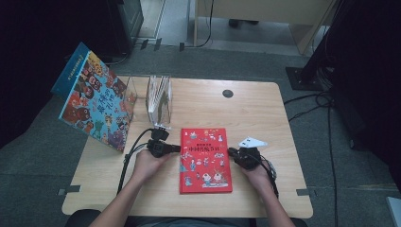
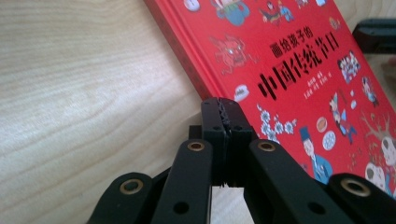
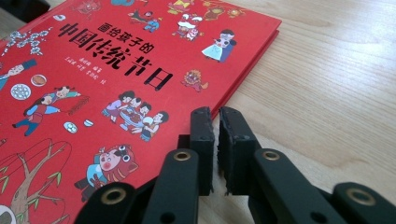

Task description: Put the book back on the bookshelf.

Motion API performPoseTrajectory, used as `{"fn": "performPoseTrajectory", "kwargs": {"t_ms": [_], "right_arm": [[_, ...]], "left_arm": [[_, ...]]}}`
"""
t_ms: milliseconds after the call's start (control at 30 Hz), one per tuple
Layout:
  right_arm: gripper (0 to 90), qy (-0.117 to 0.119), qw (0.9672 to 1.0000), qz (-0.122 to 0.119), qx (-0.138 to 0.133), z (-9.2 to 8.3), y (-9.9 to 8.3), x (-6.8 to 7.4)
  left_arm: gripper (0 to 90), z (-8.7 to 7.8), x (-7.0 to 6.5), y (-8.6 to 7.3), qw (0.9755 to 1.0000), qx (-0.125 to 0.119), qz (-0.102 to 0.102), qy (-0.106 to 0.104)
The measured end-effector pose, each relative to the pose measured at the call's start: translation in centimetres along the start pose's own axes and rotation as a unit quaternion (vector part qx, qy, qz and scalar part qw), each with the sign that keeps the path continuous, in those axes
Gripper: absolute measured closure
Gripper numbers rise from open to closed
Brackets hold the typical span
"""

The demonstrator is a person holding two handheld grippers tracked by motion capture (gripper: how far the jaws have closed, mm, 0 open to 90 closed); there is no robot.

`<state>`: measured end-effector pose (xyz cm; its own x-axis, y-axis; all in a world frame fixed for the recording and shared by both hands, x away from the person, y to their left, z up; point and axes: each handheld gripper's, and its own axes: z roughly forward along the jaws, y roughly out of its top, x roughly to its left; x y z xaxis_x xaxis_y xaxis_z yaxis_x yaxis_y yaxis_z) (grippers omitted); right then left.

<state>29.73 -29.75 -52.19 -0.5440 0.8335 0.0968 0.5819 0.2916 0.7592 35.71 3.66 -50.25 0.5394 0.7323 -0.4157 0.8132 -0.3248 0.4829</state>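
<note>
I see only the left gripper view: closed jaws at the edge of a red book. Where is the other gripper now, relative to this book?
Observer: In the high view, the right gripper sits at the red book's right edge, about halfway along it.
Operator: Are its jaws closed on the cover?
Observer: No. In the right gripper view they stand slightly apart with nothing between them, the tips just beside the book's edge.
Operator: Is anything else on the table?
Observer: A clear rack stands behind the red book, and a blue picture book leans at the table's back left corner.
</note>
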Motion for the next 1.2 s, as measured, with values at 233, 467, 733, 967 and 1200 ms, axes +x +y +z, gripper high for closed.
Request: {"fn": "performPoseTrajectory", "kwargs": {"t_ms": [233,467,733,967,1200], "right_arm": [[75.2,0.009,0.9998,0.018,-0.002,-1.0,0.1,0.0],[63.3,0.039,0.9978,0.05,0.019,-1.5,0.2,0.5],[60.5,0.079,0.9871,0.116,0.077,-1.0,0.8,0.5],[63.8,0.082,0.98,0.149,0.103,-0.8,1.5,0.1],[64.3,0.071,0.9737,0.168,0.136,-0.3,2.7,-1.0]], "left_arm": [[89.5,-0.7,-0.7,-1.2,1.0,-0.005,-0.005,0.002],[90.0,-0.6,-1.4,-2.6,0.9999,-0.002,-0.008,0.006],[90.0,-0.6,-2.0,-3.0,0.9999,-0.002,-0.004,0.012],[90.0,-0.4,-2.5,-3.0,0.9996,-0.009,-0.009,0.025],[90.0,0.1,-3.0,-2.7,0.9995,-0.014,-0.01,0.027]]}}
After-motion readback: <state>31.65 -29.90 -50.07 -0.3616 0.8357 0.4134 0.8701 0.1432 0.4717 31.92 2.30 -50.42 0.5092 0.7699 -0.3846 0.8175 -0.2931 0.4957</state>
